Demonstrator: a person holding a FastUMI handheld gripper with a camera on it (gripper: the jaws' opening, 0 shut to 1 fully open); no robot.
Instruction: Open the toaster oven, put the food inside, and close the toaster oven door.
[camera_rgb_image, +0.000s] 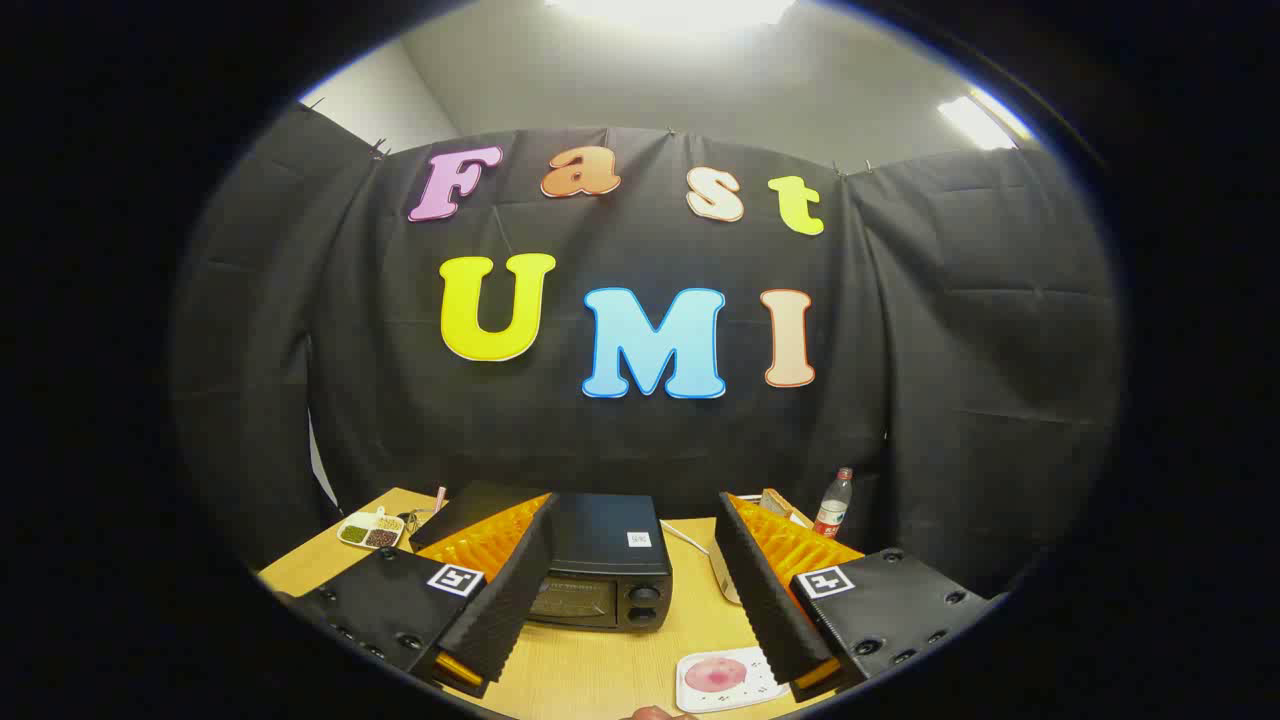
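The task looks not yet begun: the oven (600, 565) sits on the table (600, 670) with its door shut, just ahead of the tool (640, 570). The tool is wide and holds nothing. The food (716, 675) lies on a plate (695, 697) near the right finger, not yet in the oven.

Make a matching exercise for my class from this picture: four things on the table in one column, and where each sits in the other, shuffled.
Things:
1. toaster oven
2. plate of food
3. bottle
4. divided dish

Places:
A. near the booth wall, beyond the right finger
B. between the fingers of the open gripper, door shut
C. far table corner, beyond the left finger
D. nearest, by the right finger's base

Pairs: 1-B, 2-D, 3-A, 4-C
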